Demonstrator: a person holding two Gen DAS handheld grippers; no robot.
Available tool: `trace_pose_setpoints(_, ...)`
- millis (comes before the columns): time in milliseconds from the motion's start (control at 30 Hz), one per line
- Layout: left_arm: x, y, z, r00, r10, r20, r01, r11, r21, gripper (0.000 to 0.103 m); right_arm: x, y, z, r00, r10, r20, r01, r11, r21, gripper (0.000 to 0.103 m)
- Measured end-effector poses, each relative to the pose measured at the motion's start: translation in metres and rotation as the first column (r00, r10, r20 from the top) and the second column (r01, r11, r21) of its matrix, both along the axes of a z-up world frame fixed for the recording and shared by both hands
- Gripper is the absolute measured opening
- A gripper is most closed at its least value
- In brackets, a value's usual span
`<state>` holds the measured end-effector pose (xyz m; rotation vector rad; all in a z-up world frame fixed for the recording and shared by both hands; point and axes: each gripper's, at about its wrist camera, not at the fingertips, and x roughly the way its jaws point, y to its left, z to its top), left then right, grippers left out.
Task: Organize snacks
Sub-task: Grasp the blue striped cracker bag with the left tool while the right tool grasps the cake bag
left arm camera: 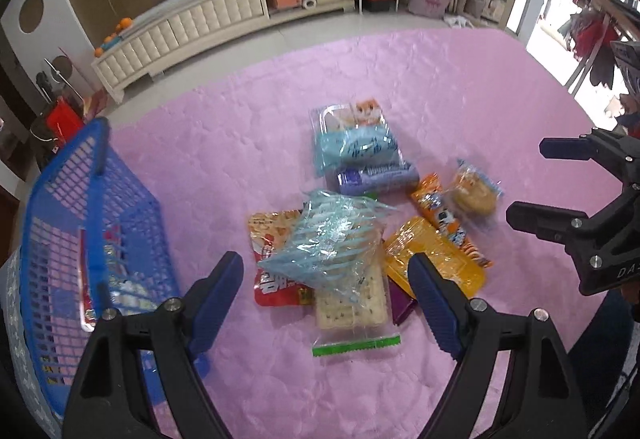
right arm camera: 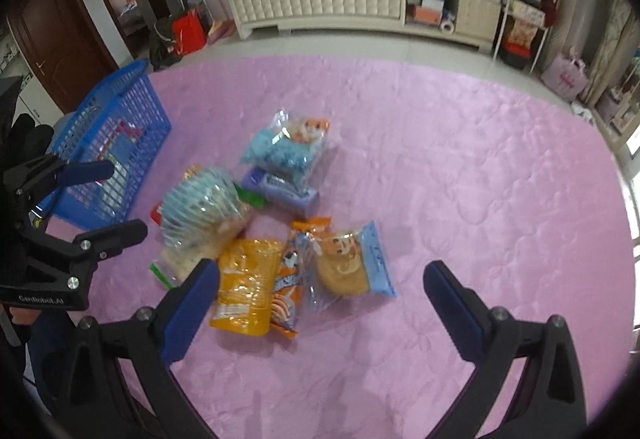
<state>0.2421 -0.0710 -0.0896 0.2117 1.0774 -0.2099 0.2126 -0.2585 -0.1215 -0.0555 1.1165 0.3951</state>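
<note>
A pile of snack packets lies on the pink cloth (left arm camera: 420, 87). It holds a clear blue-striped cracker pack (left arm camera: 340, 251), a red bag (left arm camera: 272, 279), a yellow pack (left arm camera: 436, 263), an orange bar (left arm camera: 448, 219), a round bun in a blue wrapper (right arm camera: 352, 263), a purple box (left arm camera: 376, 177) and a light blue bag (left arm camera: 356, 147). My left gripper (left arm camera: 326, 279) is open and empty just above the cracker pack. My right gripper (right arm camera: 320, 295) is open and empty, hovering near the yellow pack (right arm camera: 244, 283) and bun. A blue basket (left arm camera: 92, 239) on the left holds a few packets.
The basket also shows in the right wrist view (right arm camera: 116, 143), with the left gripper (right arm camera: 108, 199) in front of it. The right gripper (left arm camera: 560, 187) shows at the right edge of the left wrist view. A cream cabinet (right arm camera: 360, 3) stands beyond the table.
</note>
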Motion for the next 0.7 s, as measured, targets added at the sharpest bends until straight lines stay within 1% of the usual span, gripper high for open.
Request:
trace_pose_setpoints(100, 0.012, -0.004, -0.017, 0.999, -0.008, -0.046, 0.008, 1.000, 0.009, 0.083, 0.006, -0.006, -0.015, 0.999, 0.007, -0.037, -0.007, 1.000, 0.014, 0.103)
trace_pose_setpoints(200, 0.023, -0.005, -0.027, 0.998, -0.007, -0.061, 0.009, 1.000, 0.023, 0.083, 0.012, -0.012, -0.030, 0.997, 0.015, -0.071, -0.013, 1.000, 0.028, 0.103)
trace_pose_setpoints(300, 0.030, -0.006, -0.036, 0.997, -0.007, -0.082, 0.008, 1.000, 0.013, 0.083, 0.017, -0.017, -0.042, 0.995, 0.025, -0.094, -0.022, 0.999, 0.032, 0.101)
trace_pose_setpoints(400, 0.038, -0.004, -0.040, 0.997, 0.012, -0.077, -0.012, 1.000, 0.009, 0.083, 0.023, -0.020, -0.048, 0.993, 0.028, -0.113, -0.022, 0.999, 0.049, 0.094)
trace_pose_setpoints(467, 0.042, -0.002, -0.044, 0.996, 0.010, -0.092, -0.011, 1.000, -0.012, 0.083, 0.026, -0.021, -0.054, 0.991, 0.031, -0.131, -0.024, 0.998, 0.062, 0.088)
trace_pose_setpoints(500, 0.044, -0.002, -0.045, 0.995, 0.007, -0.098, -0.009, 1.000, -0.021, 0.083, 0.026, -0.022, -0.056, 0.990, 0.035, -0.137, -0.027, 0.998, 0.065, 0.087)
trace_pose_setpoints(567, 0.045, 0.000, -0.047, 0.995, 0.009, -0.103, -0.013, 0.999, -0.032, 0.077, 0.026, -0.020, -0.059, 0.988, 0.050, -0.145, -0.041, 0.997, 0.067, 0.084)
trace_pose_setpoints(600, 0.046, 0.000, -0.048, 0.994, 0.011, -0.111, -0.014, 0.999, -0.031, 0.066, 0.025, -0.019, -0.059, 0.989, 0.057, -0.138, -0.049, 0.997, 0.061, 0.084)
trace_pose_setpoints(633, 0.048, 0.001, -0.048, 0.992, 0.004, -0.123, -0.009, 0.999, -0.042, 0.061, 0.024, -0.019, -0.058, 0.989, 0.065, -0.132, -0.058, 0.997, 0.056, 0.084)
trace_pose_setpoints(700, 0.048, 0.000, -0.048, 0.993, -0.001, -0.120, -0.004, 0.999, -0.043, 0.060, 0.023, -0.019, -0.057, 0.989, 0.078, -0.128, -0.072, 0.996, 0.050, 0.082)
